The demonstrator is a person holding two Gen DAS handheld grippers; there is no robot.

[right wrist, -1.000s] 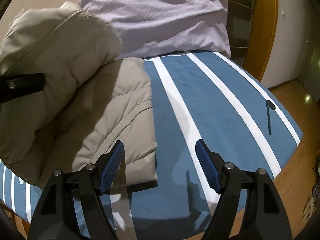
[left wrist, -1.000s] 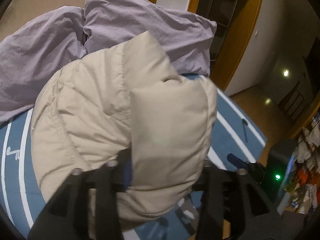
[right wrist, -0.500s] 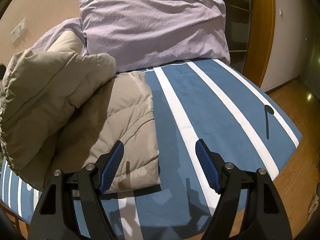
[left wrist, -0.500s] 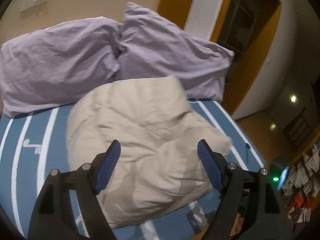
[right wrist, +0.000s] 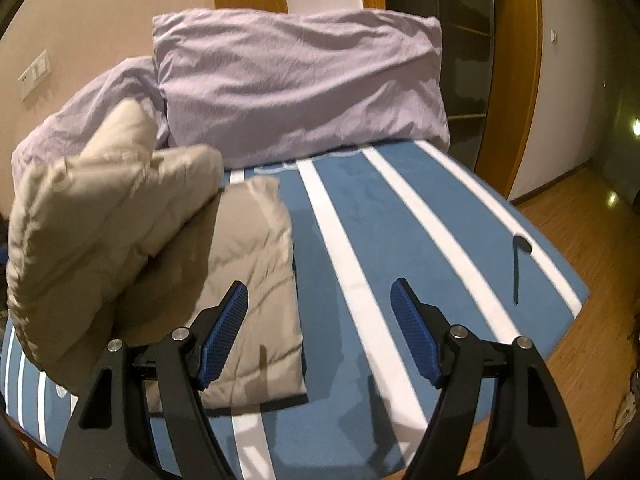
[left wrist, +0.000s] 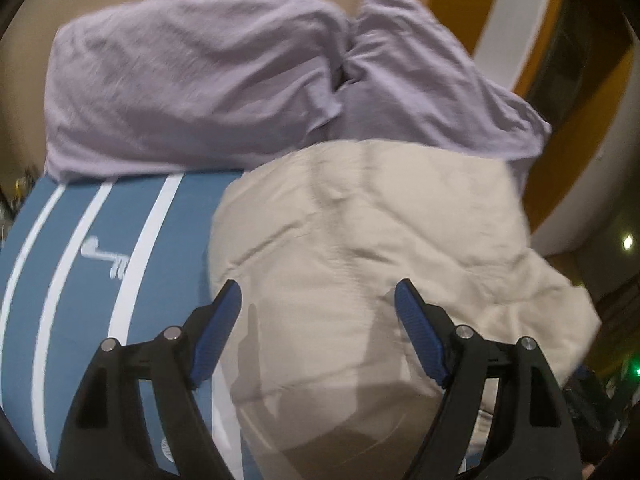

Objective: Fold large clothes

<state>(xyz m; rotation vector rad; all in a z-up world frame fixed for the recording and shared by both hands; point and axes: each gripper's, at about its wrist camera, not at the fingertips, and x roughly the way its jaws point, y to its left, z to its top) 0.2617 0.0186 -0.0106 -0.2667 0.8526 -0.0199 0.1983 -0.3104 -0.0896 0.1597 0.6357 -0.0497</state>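
Both claws, left [left wrist: 318, 334] and right [right wrist: 319, 334], gape above the beige jacket [left wrist: 380, 280].

There was one beige padded jacket [left wrist: 360, 248] on one bed [right wrist: 400, 216] with a blue and white striped cover. Two lilac pillows [right wrist: 300, 92] leaned at its head. Two grippers were seen, the left gripper [left wrist: 318, 320] and the right gripper [right wrist: 319, 320], each with two jaws.

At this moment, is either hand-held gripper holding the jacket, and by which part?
Neither. The left hand-held gripper and right hand-held gripper are both open and empty; the beige jacket lies loose on the bed.
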